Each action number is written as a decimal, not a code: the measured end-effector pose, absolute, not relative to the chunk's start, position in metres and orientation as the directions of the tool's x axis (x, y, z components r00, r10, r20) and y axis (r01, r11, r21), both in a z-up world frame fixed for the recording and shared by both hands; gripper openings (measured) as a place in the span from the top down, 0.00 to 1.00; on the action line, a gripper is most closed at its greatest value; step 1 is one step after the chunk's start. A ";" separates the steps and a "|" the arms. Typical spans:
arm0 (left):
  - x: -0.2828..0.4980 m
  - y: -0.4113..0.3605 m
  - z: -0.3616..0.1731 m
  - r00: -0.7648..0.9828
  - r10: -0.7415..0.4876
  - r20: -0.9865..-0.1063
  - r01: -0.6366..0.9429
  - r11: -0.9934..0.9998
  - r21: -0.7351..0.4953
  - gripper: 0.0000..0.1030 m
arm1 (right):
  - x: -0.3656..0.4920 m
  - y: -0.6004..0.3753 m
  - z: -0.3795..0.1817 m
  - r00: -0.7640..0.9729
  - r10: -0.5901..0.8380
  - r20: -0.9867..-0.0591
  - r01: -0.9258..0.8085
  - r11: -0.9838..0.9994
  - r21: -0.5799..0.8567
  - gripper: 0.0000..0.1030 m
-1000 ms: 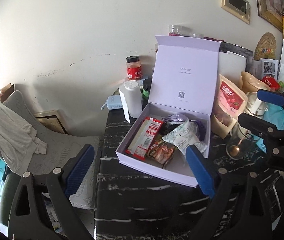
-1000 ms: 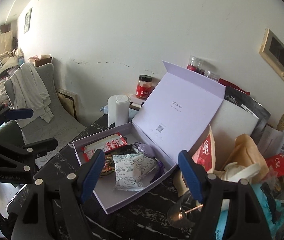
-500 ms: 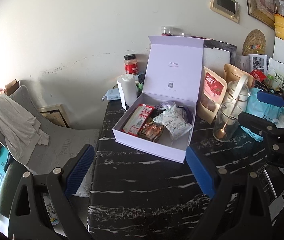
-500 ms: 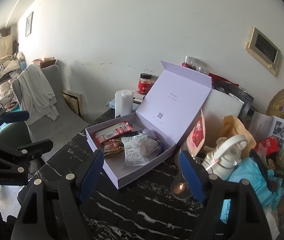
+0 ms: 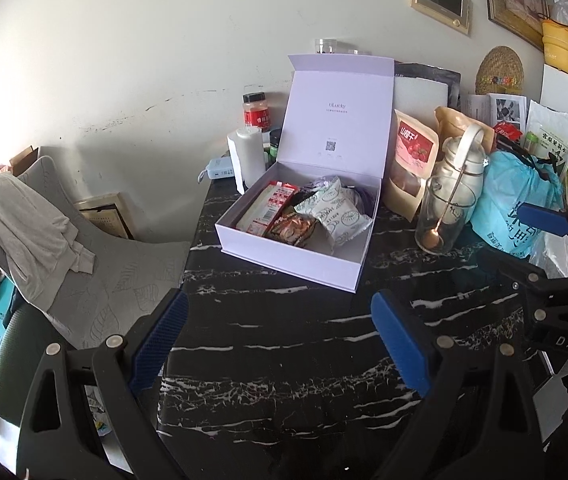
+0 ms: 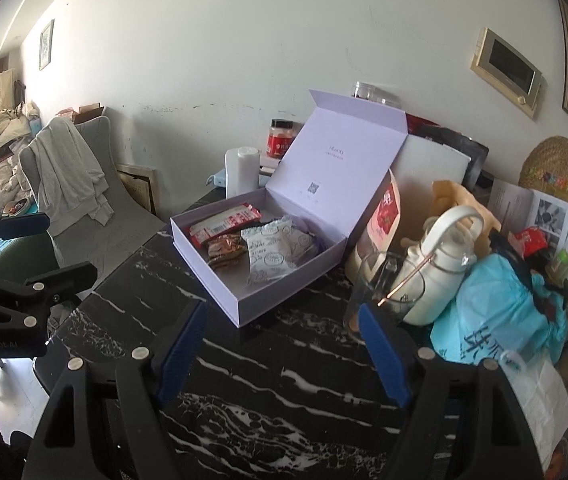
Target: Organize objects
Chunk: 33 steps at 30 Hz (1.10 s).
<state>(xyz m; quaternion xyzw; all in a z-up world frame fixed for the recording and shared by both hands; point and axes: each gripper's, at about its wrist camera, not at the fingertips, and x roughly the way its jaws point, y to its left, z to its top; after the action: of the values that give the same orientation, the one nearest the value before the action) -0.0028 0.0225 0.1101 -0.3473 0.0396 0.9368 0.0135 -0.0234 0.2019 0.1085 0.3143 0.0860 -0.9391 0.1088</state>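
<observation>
Marble-look surface (image 5: 284, 344), black with white veins, glossy. On it we see a lavender cardboard gift box (image 5: 292, 256), rigid, rectangular, matte, hinged lid upright. Inside: a red-and-white flat snack pack (image 5: 269, 210), a crinkly brown foil packet (image 5: 290, 230), a white pillow-shaped pouch (image 5: 338, 210). Just beside the box on its right: a clear glass tumbler (image 5: 442, 216) with a copper spoon, a white handled jug (image 5: 464, 160), a kraft stand-up pouch (image 5: 412, 164), a soft cyan plastic bag (image 5: 520, 196). Our left tool (image 5: 279, 344) is spread wide, nothing between its blue ribbed pads, box ahead and well apart. Our right tool (image 6: 284, 350) is likewise spread and empty, box ahead-left, tumbler near its right finger.
</observation>
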 end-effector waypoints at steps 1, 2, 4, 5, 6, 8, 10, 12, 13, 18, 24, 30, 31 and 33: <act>-0.001 0.022 0.107 -0.757 -0.001 -0.653 -0.051 -0.997 0.061 0.10 | -0.022 0.202 0.106 -0.778 -0.149 -0.611 0.255 -0.963 -0.090 0.24; 0.001 0.022 0.104 -0.757 -0.001 -0.654 -0.049 -0.997 0.058 0.10 | -0.020 0.202 0.103 -0.775 -0.149 -0.614 0.254 -0.963 -0.087 0.24; 0.004 0.020 0.100 -0.756 -0.007 -0.655 -0.041 -0.998 0.057 0.10 | -0.017 0.202 0.099 -0.776 -0.142 -0.615 0.249 -0.964 -0.091 0.24; 0.006 0.020 0.097 -0.755 -0.010 -0.655 -0.038 -0.998 0.058 0.10 | -0.015 0.203 0.097 -0.780 -0.133 -0.611 0.235 -0.968 -0.090 0.24; 0.007 0.020 0.095 -0.754 -0.014 -0.657 -0.036 -0.997 0.063 0.10 | -0.013 0.204 0.095 -0.785 -0.127 -0.607 0.225 -0.971 -0.087 0.24; 0.010 0.020 0.092 -0.753 -0.028 -0.657 -0.029 -0.997 0.076 0.10 | -0.011 0.204 0.091 -0.783 -0.132 -0.608 0.228 -0.970 -0.083 0.24; 0.013 0.020 0.087 -0.748 -0.026 -0.663 -0.030 -0.997 0.072 0.10 | -0.008 0.205 0.088 -0.783 -0.139 -0.607 0.231 -0.970 -0.075 0.24; 0.014 0.019 0.083 -0.740 -0.015 -0.672 -0.034 -0.998 0.060 0.10 | -0.007 0.205 0.085 -0.779 -0.147 -0.610 0.234 -0.970 -0.065 0.24; 0.014 0.020 0.080 -0.736 -0.014 -0.676 -0.034 -0.998 0.058 0.10 | -0.007 0.205 0.082 -0.774 -0.150 -0.615 0.237 -0.970 -0.062 0.24; 0.015 0.021 0.069 -0.724 -0.013 -0.690 -0.035 -0.998 0.057 0.10 | -0.008 0.205 0.070 -0.757 -0.151 -0.636 0.243 -0.968 -0.060 0.24; 0.010 0.019 0.063 -0.710 -0.010 -0.704 -0.032 -0.998 0.046 0.10 | -0.009 0.207 0.056 -0.733 -0.148 -0.664 0.244 -0.968 -0.054 0.24; 0.006 0.020 0.060 -0.704 -0.009 -0.710 -0.037 -0.998 0.049 0.10 | -0.011 0.207 0.055 -0.729 -0.149 -0.668 0.244 -0.969 -0.049 0.24; 0.005 0.020 0.059 -0.703 -0.011 -0.711 -0.036 -0.998 0.050 0.10 | -0.011 0.207 0.056 -0.730 -0.150 -0.667 0.245 -0.968 -0.050 0.24; 0.003 0.020 0.058 -0.701 -0.011 -0.713 -0.033 -0.998 0.047 0.10 | -0.012 0.206 0.057 -0.732 -0.153 -0.664 0.250 -0.967 -0.052 0.24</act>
<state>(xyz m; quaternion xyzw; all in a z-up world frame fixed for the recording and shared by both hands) 0.0031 0.0196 0.0582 -0.3866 0.0280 0.9218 0.0059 -0.0118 0.2058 0.0568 0.3495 0.0687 -0.9281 0.1086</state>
